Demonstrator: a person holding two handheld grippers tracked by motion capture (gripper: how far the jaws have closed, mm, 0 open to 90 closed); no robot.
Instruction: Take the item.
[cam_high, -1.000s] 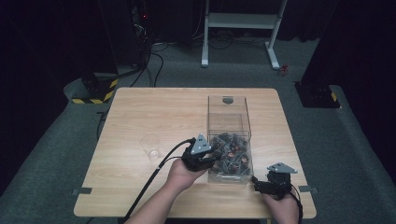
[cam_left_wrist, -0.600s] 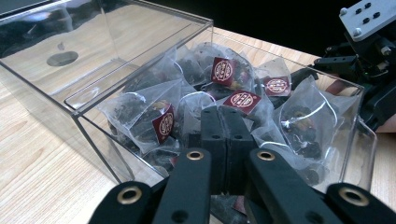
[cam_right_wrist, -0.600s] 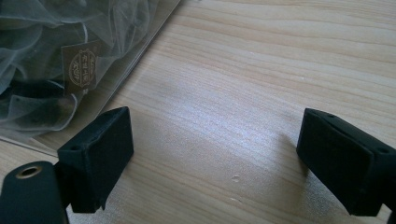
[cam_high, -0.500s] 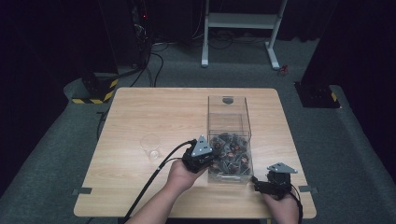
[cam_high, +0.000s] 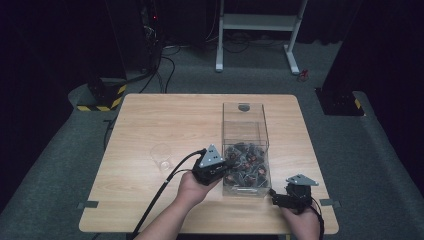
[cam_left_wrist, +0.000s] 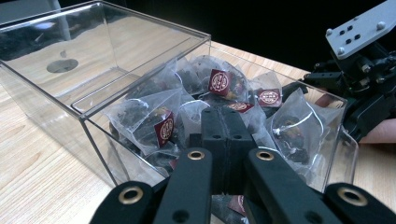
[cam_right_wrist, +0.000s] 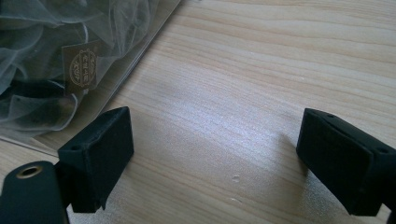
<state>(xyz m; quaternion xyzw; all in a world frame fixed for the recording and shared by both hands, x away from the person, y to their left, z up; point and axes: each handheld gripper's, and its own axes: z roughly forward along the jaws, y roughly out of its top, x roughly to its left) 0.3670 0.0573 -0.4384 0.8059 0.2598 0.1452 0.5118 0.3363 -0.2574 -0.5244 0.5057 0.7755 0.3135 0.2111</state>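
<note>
Seen mid-pick: L gripper (cam_left_wrist: 223, 140) clamped shut among tea sachets (cam_left_wrist: 154, 116) in clear box (cam_high: 245, 120) near table's front-right edge, hold unclear; R gripper (cam_right_wrist: 215, 158) wide open, empty; next prob. gentle lift.

Mesh tea bags (cam_left_wrist: 154, 116) heaped in clear box (cam_high: 245, 145).

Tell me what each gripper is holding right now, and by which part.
The left gripper is shut over the tea bags in the clear box; whether it pinches one cannot be told. The right gripper is open, holding nothing.
</note>
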